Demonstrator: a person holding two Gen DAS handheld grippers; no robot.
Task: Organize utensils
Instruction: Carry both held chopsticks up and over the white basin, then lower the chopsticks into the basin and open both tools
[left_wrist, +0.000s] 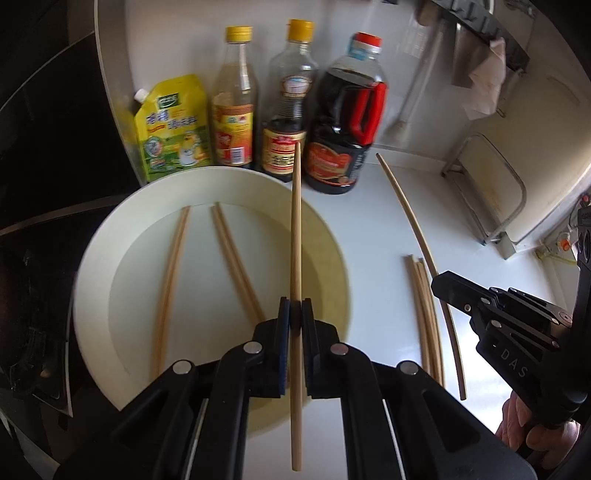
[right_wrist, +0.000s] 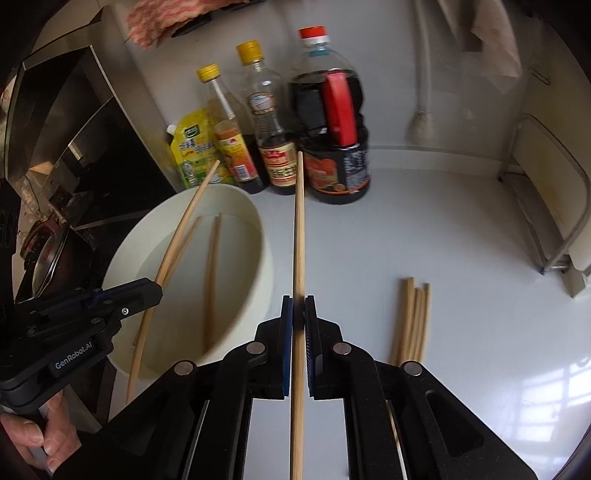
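Your left gripper (left_wrist: 295, 314) is clamped on one chopstick (left_wrist: 296, 229) above the plate (left_wrist: 96, 266); your right gripper (right_wrist: 298, 314) clamps another chopstick (right_wrist: 298, 240) over the worktop (right_wrist: 461, 240).

Free room and obstacles. Open white counter (right_wrist: 443, 240) lies from 1 to 4 o'clock in the right wrist view, broken only by a bundle of chopsticks (right_wrist: 412, 317) at 4 o'clock. Four bottles (right_wrist: 328, 122) block the wall at 12 o'clock. The white bowl (right_wrist: 258, 236) fills 9 to 10 o'clock, just beside the stove (right_wrist: 74, 147). A wire rack (right_wrist: 546, 206) closes 3 o'clock. Between bowl and bundle runs a bare lane.
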